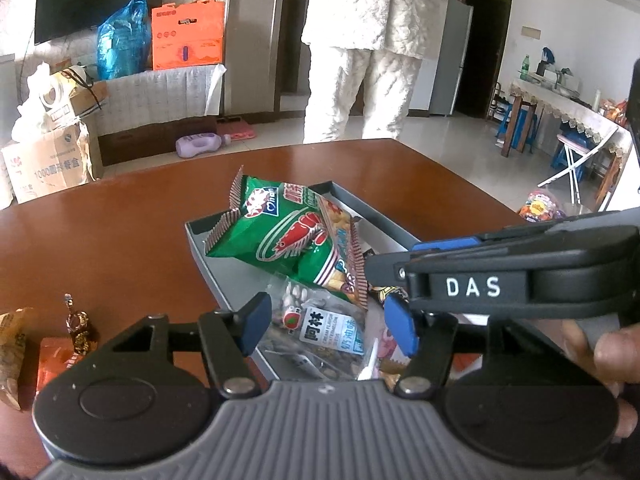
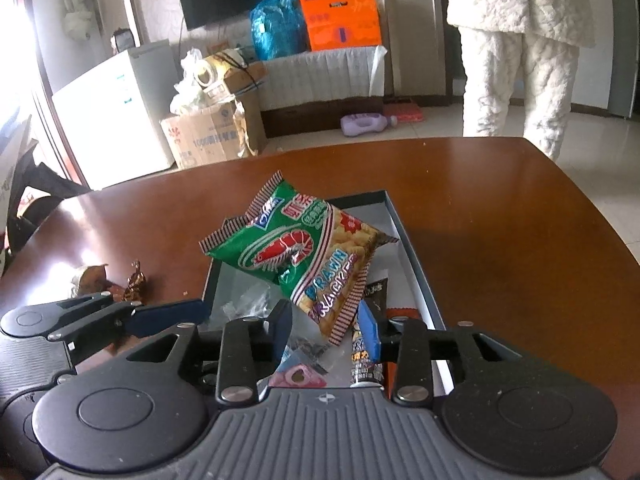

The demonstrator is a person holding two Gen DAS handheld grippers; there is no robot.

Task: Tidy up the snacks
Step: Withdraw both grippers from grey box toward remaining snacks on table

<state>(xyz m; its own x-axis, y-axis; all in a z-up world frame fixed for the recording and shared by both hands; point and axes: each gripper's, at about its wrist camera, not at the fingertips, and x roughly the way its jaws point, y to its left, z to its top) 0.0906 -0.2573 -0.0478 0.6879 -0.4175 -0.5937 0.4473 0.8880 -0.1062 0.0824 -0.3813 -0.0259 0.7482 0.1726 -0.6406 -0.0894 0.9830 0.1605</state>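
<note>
Left wrist view: brown desk [image 1: 120,220], grey box [image 1: 208,256] ahead of both jaws, green prawn cracker bag [image 1: 288,236] lying in it beyond the tips, left gripper [image 1: 328,330] open and empty, right gripper [image 2: 326,330] partly open, empty.

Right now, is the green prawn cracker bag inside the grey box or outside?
Inside: the green prawn cracker bag lies tilted on other snacks in the grey box.

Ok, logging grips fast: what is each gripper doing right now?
Left gripper: open, holding nothing, above the snack box.
Right gripper: open, prawn cracker bag corner between its fingers, not pinched.
</note>
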